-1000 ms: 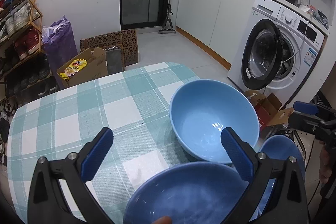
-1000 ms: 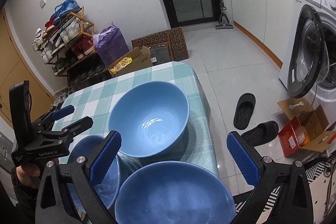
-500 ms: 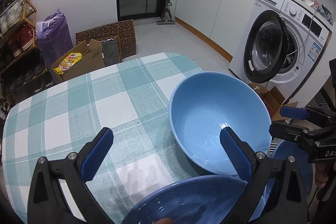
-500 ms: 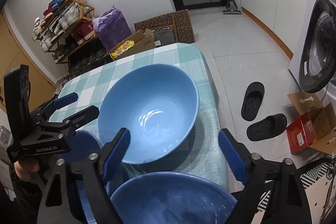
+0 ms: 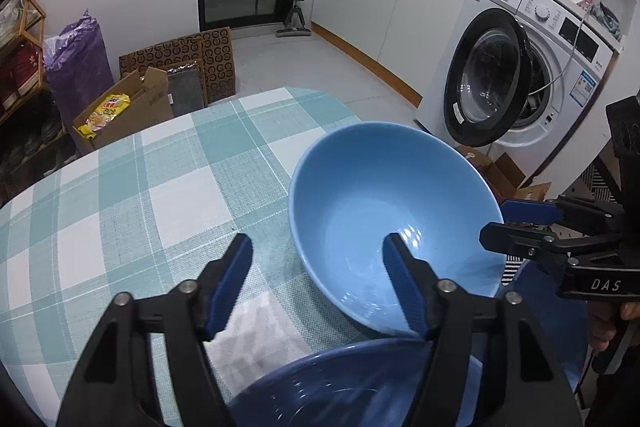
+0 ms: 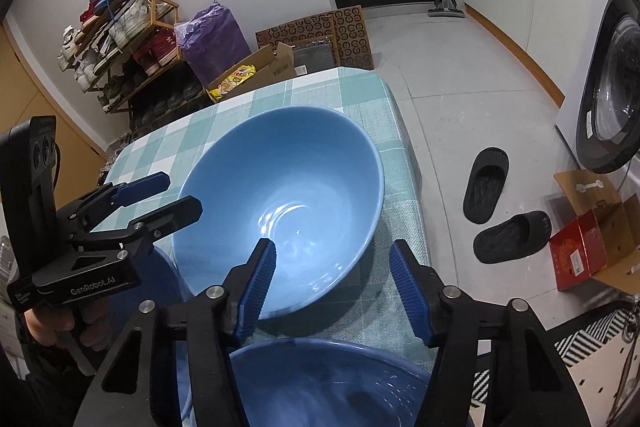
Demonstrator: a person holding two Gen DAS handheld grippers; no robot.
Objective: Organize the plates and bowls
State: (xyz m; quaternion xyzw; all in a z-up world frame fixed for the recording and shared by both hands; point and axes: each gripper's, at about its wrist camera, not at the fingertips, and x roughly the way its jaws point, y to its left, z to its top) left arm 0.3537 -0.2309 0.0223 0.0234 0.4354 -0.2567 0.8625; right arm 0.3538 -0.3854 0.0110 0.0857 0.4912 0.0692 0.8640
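A big light-blue bowl (image 5: 384, 203) (image 6: 280, 187) stands on the teal checked table (image 5: 140, 187). My left gripper (image 5: 316, 251) straddles the bowl's near-left rim, one finger inside and one outside. Its jaws are closing and the pads stand clear of the wall. My right gripper (image 6: 332, 255) straddles the opposite rim the same way, jaws closing, pads apart from the bowl. Each gripper also shows in the other's view: the right gripper (image 5: 496, 219), the left gripper (image 6: 180, 193). A darker blue bowl (image 5: 340, 387) (image 6: 328, 383) lies under each camera.
The table's right edge (image 6: 404, 147) drops to a tiled floor with two black slippers (image 6: 488, 183). A washing machine (image 5: 520, 75) with its door open, a red box (image 6: 580, 255) and cardboard boxes (image 5: 132, 107) stand around. A shoe rack (image 6: 120, 39) is at the back left.
Both grippers have come down and closer to the light-blue bowl, and both pairs of jaws have narrowed from wide to about half around its rim.
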